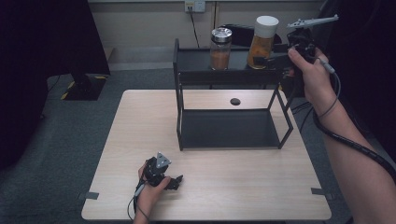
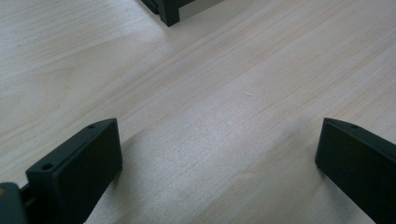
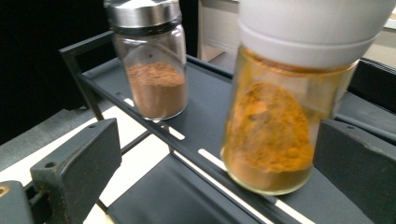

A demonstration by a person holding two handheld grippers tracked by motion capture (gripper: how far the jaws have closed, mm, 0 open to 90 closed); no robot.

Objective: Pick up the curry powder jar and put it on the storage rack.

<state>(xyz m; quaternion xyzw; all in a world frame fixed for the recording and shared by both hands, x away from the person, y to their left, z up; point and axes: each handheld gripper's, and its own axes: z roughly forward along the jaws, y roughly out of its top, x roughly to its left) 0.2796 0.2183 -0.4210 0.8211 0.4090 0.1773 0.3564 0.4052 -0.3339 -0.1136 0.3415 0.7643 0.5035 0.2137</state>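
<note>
1. Right gripper view: right gripper (image 3: 219,154) has its jaws spread wide on either side of the white-lidded jar (image 3: 280,116) of orange powder. The right jaw looks near the glass or just touching it, the left jaw is well apart. Not clamped.
2. That jar stands upright near the front edge of the top shelf of the black rack (image 1: 224,70), at the shelf's right end.
3. High view: the person's hand holds the right gripper (image 1: 275,58) level with the top shelf, beside the jar (image 1: 262,42).
4. Second jar, steel lid, brown powder (image 1: 220,48), stands upright on the same shelf, left of the first and apart from it.
5. Lower shelf of the rack is bare.
6. Left gripper (image 1: 173,182) rests on the table (image 1: 243,186) near its front edge, jaws wide apart, nothing between them.
7. Progress, my read: both jars are up on the shelf. Either the right gripper has just let go, or a grasp is about to start; can't say which. Left side looks idle.
</note>
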